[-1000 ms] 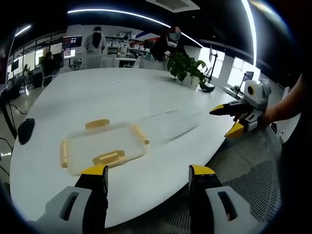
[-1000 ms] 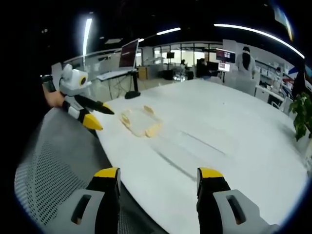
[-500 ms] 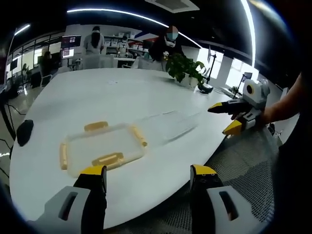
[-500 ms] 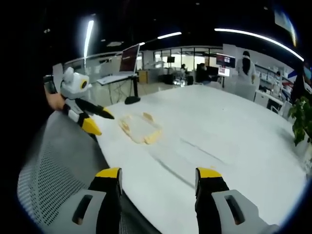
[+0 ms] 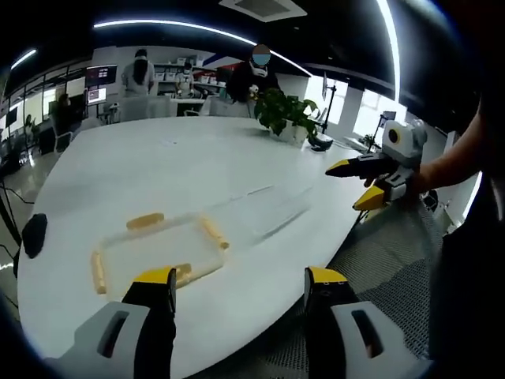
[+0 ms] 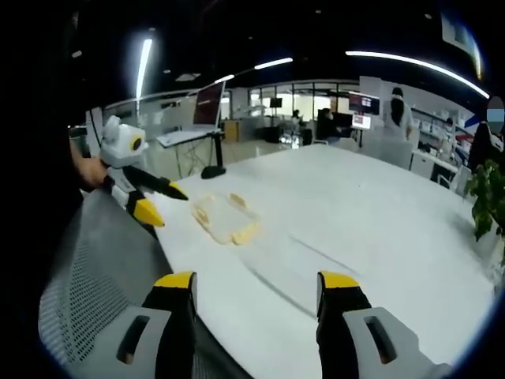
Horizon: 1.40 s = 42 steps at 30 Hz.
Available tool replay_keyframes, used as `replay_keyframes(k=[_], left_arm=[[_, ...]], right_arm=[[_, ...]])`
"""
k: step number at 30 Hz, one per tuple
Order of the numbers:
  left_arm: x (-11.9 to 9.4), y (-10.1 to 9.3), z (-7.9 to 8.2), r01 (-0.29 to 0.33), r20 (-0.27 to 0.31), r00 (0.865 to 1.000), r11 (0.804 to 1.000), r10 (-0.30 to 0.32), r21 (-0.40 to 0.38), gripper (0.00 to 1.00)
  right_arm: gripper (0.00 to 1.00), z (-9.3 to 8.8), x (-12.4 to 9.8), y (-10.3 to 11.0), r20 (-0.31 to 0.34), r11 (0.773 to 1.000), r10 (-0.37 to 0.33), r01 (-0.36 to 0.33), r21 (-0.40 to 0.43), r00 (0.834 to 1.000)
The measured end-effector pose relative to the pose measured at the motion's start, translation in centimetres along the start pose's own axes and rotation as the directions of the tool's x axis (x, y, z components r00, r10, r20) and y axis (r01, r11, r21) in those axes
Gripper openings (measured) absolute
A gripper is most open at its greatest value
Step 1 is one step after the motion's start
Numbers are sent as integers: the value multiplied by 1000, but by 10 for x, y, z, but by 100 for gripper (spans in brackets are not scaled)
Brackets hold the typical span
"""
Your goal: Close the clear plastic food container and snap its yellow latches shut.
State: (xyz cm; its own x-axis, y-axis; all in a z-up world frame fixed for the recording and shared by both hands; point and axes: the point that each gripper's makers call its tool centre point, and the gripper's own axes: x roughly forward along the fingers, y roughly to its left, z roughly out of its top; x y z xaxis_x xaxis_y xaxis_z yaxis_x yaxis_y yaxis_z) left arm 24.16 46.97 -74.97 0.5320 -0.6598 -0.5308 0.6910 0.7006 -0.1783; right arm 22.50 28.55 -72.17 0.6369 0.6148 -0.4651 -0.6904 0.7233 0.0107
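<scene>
- Our left gripper (image 5: 239, 288) hangs off the table's near edge with its jaws spread and empty, above the clear container (image 5: 154, 249).
- Our right gripper (image 6: 256, 292) is likewise parted and holds nothing.
- The clear lid (image 5: 264, 209) lies flat just right of the container on the white table (image 5: 158, 170).
- The yellow latches (image 5: 213, 232) stand unfastened.
- We judge it best to pinch the lid's near edge, lift it level, then seat it squarely before pressing any latch.

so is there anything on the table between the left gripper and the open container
Nothing visible does. The left gripper hangs open just off the table edge, with only bare white tabletop between its jaws and the clear container.
</scene>
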Motion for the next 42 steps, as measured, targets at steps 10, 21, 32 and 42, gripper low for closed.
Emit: replay_keyframes(k=[10, 21, 32, 42], left_arm=[[-4, 21, 9, 6, 21, 1000, 1000, -5, -28, 67], [-8, 33, 10, -9, 41, 999, 998, 11, -55, 66], [-14, 47, 8, 20, 46, 999, 994, -15, -103, 66], [-14, 62, 8, 39, 32, 999, 999, -38, -35, 64]], right_arm=[[61, 39, 18, -4, 76, 999, -13, 9, 49, 997], [62, 59, 41, 14, 91, 999, 25, -26, 18, 996], [62, 68, 60, 26, 84, 998, 64, -63, -11, 994], [61, 67, 82, 31, 30, 993, 87, -84, -81, 996]])
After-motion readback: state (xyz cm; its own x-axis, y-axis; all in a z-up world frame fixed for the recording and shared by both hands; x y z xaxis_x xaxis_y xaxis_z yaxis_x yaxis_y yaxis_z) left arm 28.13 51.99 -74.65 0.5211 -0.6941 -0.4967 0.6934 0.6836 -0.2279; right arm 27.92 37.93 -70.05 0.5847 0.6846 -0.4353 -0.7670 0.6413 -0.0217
